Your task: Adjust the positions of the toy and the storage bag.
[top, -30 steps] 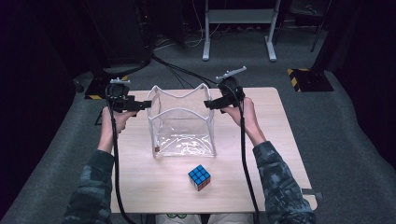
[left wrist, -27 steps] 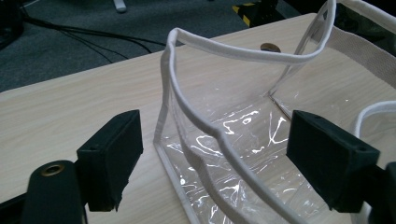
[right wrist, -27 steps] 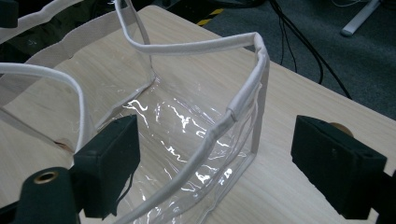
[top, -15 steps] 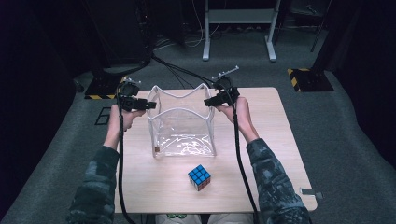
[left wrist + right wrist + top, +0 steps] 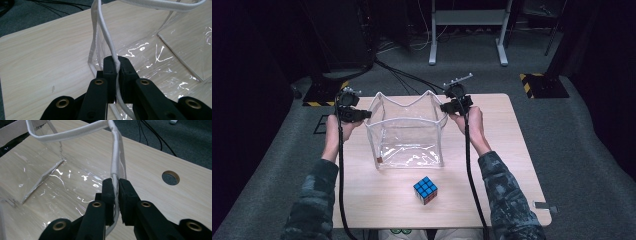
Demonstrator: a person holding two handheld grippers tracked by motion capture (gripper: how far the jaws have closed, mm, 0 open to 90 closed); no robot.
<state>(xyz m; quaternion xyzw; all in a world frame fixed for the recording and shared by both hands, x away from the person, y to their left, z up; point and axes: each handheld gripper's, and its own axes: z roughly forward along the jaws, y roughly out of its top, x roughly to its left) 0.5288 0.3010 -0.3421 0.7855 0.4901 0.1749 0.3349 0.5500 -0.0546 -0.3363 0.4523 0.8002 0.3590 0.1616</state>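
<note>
A clear plastic bag point(image 5: 409, 135) with a white fabric rim stands open on the wooden table point(image 5: 507, 145). My left gripper point(image 5: 366, 114) has just closed on the bag's left rim point(image 5: 110, 47), and its pads pinch the white edging. My right gripper point(image 5: 444, 107) has likewise just closed on the right rim point(image 5: 116, 162), with the edging squeezed between its pads. A colourful puzzle cube point(image 5: 425, 190) lies on the table in front of the bag, apart from both grippers.
Black cables point(image 5: 397, 75) run across the grey floor behind the table. A metal stand point(image 5: 467, 30) is farther back. A round hole point(image 5: 170, 177) in the tabletop lies just right of the bag. The table's front edge is near the cube.
Both grippers moved in slightly toward the bag and shut on its white rim, one at each side. The cube has stayed in place.
</note>
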